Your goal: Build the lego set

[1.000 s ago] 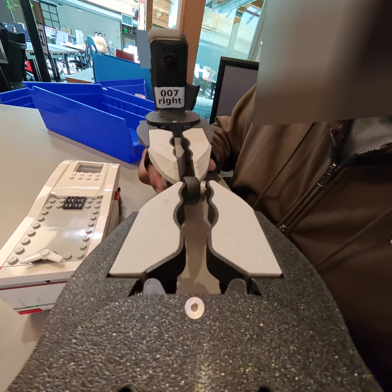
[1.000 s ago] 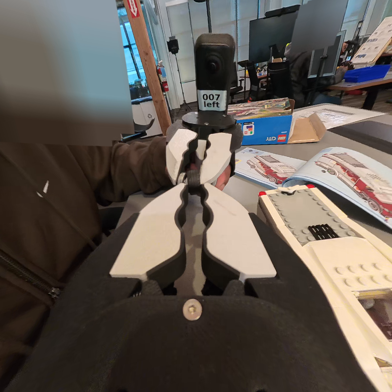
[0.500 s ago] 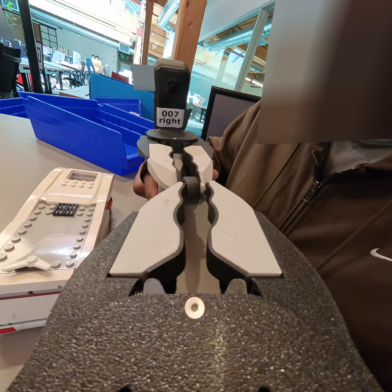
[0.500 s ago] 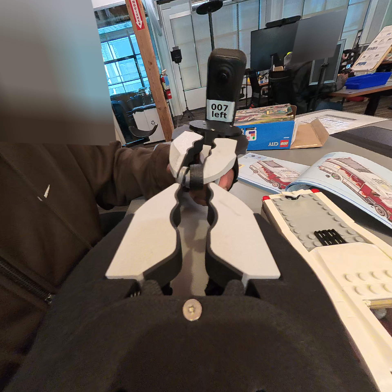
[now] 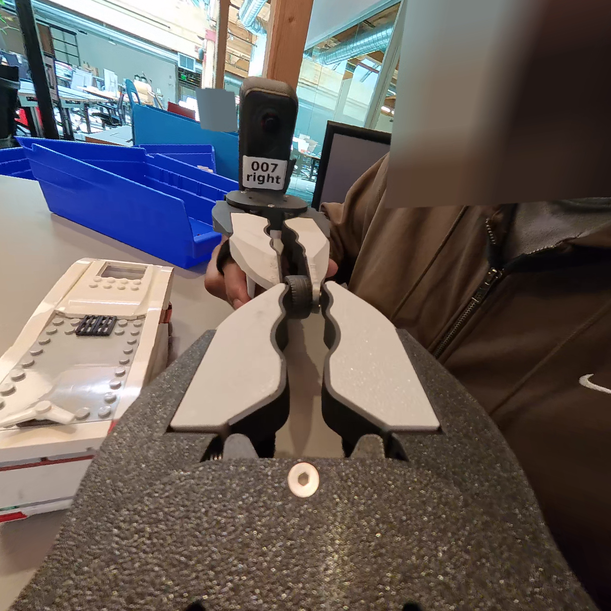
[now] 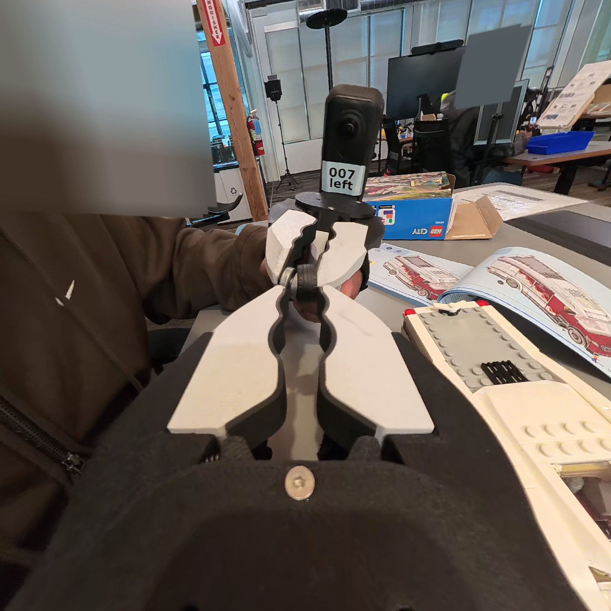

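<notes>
Seen from the left wrist: far left, blue bins (image 5: 115, 205) standing on the grey desk (image 5: 26, 248); nearer, a white brick-built vehicle (image 5: 82, 347) with a grey studded roof lying on the same desk, just left of the left claw (image 5: 305, 292). At centre, held off the desk, a small black wheel (image 5: 299, 297) with a grey hub, caught at the very tips of that claw, which stands narrow and clamped on it, tyre against one fingertip and hub side against the other. Facing it tip to tip, the right claw (image 5: 294, 281), likewise narrow and closed around the same wheel from the far side, with a hand (image 5: 231, 284) gripping its handle. To the right, a brown zipped jacket (image 5: 463, 297) filling the frame. Seen from the right wrist: the jacket sleeve on the left, the two claws meeting on the wheel at centre, the white vehicle near right, an open instruction booklet (image 6: 496, 281) beyond it, and a blue cardboard box (image 6: 416, 215) farther back on the desk.
</notes>
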A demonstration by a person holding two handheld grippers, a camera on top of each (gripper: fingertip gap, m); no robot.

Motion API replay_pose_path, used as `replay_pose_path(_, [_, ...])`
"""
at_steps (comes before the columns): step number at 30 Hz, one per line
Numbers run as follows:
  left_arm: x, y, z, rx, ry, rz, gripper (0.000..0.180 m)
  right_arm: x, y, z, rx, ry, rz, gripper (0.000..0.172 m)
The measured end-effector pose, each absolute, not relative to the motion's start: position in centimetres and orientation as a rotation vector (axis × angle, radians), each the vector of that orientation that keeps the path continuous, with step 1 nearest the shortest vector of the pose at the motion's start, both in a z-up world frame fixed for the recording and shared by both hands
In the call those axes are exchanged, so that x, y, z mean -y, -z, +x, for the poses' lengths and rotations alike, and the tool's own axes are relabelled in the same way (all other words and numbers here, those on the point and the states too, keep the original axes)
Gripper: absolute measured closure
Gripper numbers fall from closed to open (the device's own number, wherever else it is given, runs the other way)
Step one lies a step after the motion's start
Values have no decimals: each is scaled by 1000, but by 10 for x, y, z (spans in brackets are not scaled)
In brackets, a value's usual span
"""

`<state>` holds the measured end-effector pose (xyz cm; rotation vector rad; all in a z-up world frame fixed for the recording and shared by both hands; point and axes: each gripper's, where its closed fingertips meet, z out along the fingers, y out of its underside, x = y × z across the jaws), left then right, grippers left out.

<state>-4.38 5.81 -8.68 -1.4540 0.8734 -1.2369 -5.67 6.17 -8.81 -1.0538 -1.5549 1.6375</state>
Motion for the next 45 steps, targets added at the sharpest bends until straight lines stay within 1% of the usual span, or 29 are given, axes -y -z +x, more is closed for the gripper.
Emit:
replay_pose_path(9, [-59,83,-40,-901,1165,-1441,163,-62,83,-52,1550,-1598,-980,159])
replay_pose_path(11, [-58,85,-39,-905,1183,-1439,162,-62,81,-51,1541,-1598,-968,162])
replay_pose_path(29, [-71,89,-44,-898,1005,-1475,162,-74,86,-54,1507,-1556,-1027,162])
replay_pose_path(35, [-72,92,-44,-904,1005,-1482,161,-75,86,-54,1516,-1546,-1008,162])
replay_pose_path(41, [-72,86,-47,-862,1043,-1434,163,-75,85,-58,1488,-1575,-1026,159])
replay_pose_path(45, [-70,78,-48,-820,1111,-1386,163,-73,84,-59,1472,-1617,-1043,149])
